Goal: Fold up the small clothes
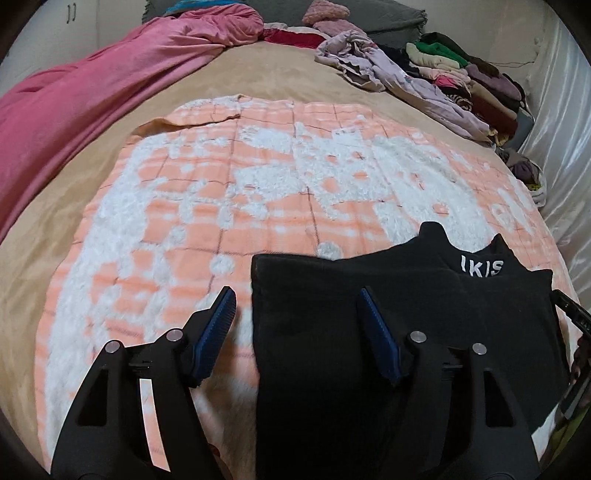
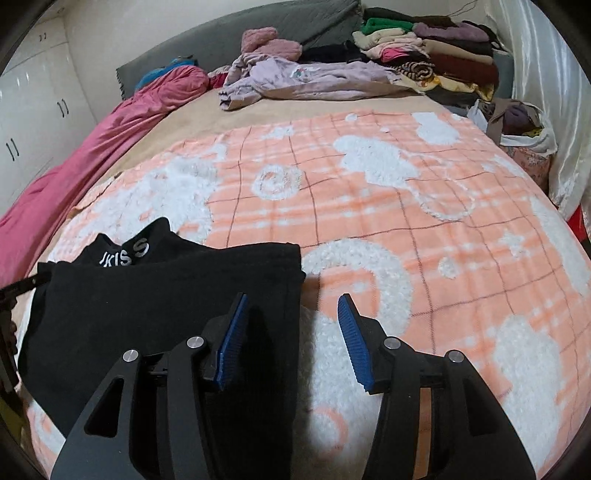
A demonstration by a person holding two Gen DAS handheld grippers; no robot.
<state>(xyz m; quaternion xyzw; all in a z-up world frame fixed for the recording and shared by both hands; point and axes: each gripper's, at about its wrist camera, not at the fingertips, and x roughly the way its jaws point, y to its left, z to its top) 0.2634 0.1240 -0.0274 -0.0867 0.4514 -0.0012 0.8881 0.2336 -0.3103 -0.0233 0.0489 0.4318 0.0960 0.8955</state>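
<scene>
Two grippers over the bed, both tipped steeply down at the blanket. From the left wrist first: the left gripper [image 1: 297, 314] hangs with its jaws spread, straddling the left edge of the black garment [image 1: 388, 332]. One blue pad [image 1: 218, 332] sits over the peach-and-white blanket [image 1: 221, 177], the other over the black cloth, and neither pinches anything. The garment lies folded flat on the near part of the blanket, white lettering [image 1: 482, 267] showing at its far edge. At the far right rim a sliver of the other tool pokes in, blurred. This view also catches a long pink bedcover [image 1: 92, 96] running down the left side, a crumpled lilac garment [image 1: 399, 74] and a stack of folded clothes [image 1: 461, 70] beyond it.

Over to the right wrist: the right gripper [image 2: 293, 317] mirrors the pose, jaws apart, across the garment's [image 2: 147, 306] right edge. Its left pad is over black cloth, its right pad [image 2: 354, 339] over the blanket [image 2: 369, 192]; nothing is gripped. Only here do we see white cupboard doors [image 2: 37, 110] at the left, a white bag [image 2: 532, 133] stuffed with clothes near the shiny curtain [image 2: 535, 74], and the grey headboard [image 2: 295, 26] in full. The folded stack [image 2: 436, 51] is clearer from this side, the lilac garment [image 2: 295, 81] sprawled in front of it
</scene>
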